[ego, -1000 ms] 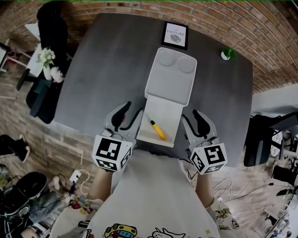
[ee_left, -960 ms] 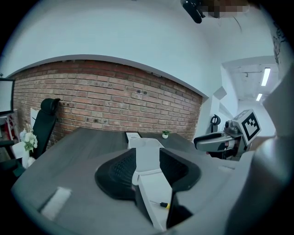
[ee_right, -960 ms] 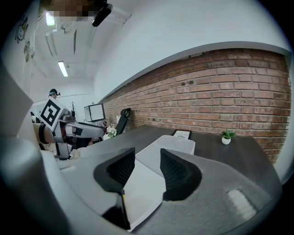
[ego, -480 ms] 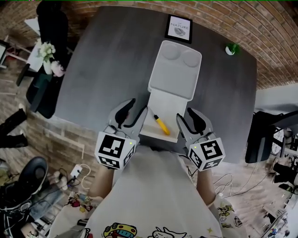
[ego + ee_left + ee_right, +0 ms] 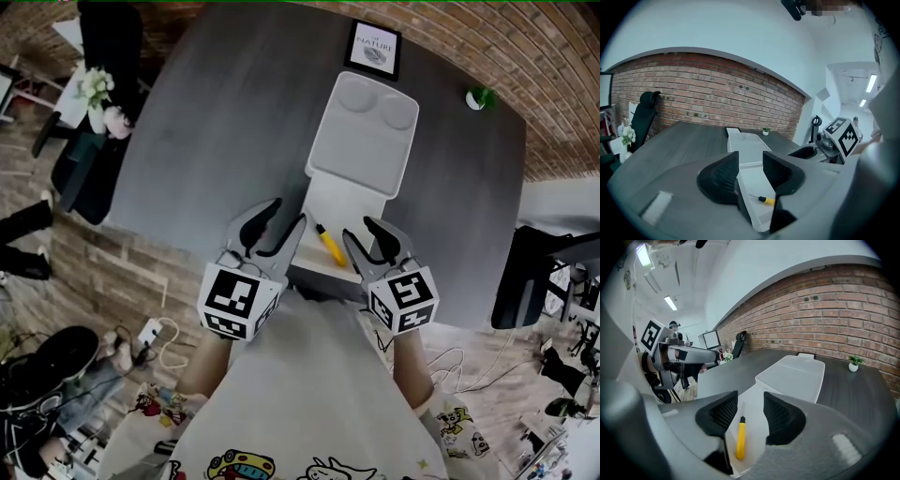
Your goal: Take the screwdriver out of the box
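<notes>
Your open white box [image 5: 325, 201] sits on the dark grey worktop [image 5: 206, 141], close to the edge nearest you, with its lid [image 5: 364, 139] swung out flat on the box's far side. The screwdriver [image 5: 328, 245] lies inside the box on its floor, near the box's front end. Its yellow handle points toward you and its thin dark shaft points toward the lid.

Your left tool [image 5: 279, 217] hangs at the box's front-left corner with its jaws spread and nothing pinched. In the left gripper view, the left tool [image 5: 750, 161] frames the box's interior [image 5: 751, 182] through the gap, and the screwdriver [image 5: 765, 199] lies low in the box, right of the box's left wall.

Your right tool [image 5: 364, 232] hangs at the box's front-right corner, just beside the screwdriver, with its jaws spread too. In the right gripper view, the right tool [image 5: 750, 411] looks down into the box [image 5: 754, 432]. The screwdriver [image 5: 739, 439] lies lengthwise in the opening between the jaws, below them and not pinched. The lid [image 5: 794, 371] stretches out beyond.

Past the far end of the lid stands a small framed card [image 5: 375, 49]. A little green plant [image 5: 480, 97] stands beyond the box to the right.
</notes>
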Demonstrator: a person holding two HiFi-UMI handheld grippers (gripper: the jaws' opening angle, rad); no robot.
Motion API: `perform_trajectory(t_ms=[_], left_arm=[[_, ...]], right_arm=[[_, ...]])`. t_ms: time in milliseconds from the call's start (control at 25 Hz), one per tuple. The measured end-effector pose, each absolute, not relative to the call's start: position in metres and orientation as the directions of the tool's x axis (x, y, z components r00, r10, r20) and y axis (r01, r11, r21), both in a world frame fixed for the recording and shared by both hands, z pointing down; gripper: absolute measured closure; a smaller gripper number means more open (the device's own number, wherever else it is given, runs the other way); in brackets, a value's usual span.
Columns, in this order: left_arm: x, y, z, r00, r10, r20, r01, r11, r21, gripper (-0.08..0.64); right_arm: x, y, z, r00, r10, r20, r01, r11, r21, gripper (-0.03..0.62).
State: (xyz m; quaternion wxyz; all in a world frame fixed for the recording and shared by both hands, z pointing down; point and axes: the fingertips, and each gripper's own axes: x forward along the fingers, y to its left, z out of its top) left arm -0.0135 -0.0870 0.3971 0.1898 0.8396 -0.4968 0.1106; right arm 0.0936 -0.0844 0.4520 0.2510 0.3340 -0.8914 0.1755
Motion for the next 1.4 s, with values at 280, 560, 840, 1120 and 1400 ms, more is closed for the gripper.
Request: perform_trajectory(t_ms=[280, 560, 840, 1120, 1400], left_arm=[[-0.016, -0.087, 0.402, 0.478, -0.792, 0.380, -0.878, -0.423, 0.222, 0.397], [-0.025, -0.085, 0.406, 0.459, -0.801, 0.384, -0.888, -0.398, 0.231, 0.397], [-0.034, -0.086, 0.408, 0.438, -0.814, 0.382, -0.898, -0.371, 0.237, 0.397], [-0.038, -0.083, 0.411, 0.427, -0.820, 0.381, -0.902, -0.355, 0.245, 0.397], [-0.037, -0.082, 0.415, 0.428, -0.818, 0.385, -0.901, -0.350, 0.257, 0.397]], right_arm=[[0.076, -0.083, 0.473, -0.650, -0.431, 0.626, -0.633, 0.763, -0.133, 0.425], [0.062, -0.079, 0.499, -0.613, -0.349, 0.709, -0.569, 0.817, -0.090, 0.419], [0.055, -0.072, 0.521, -0.557, -0.264, 0.788, -0.508, 0.858, -0.071, 0.413], [0.053, -0.059, 0.542, -0.487, -0.171, 0.856, -0.445, 0.892, -0.076, 0.410], [0.055, -0.056, 0.560, -0.416, -0.116, 0.902, -0.396, 0.916, -0.064, 0.408]])
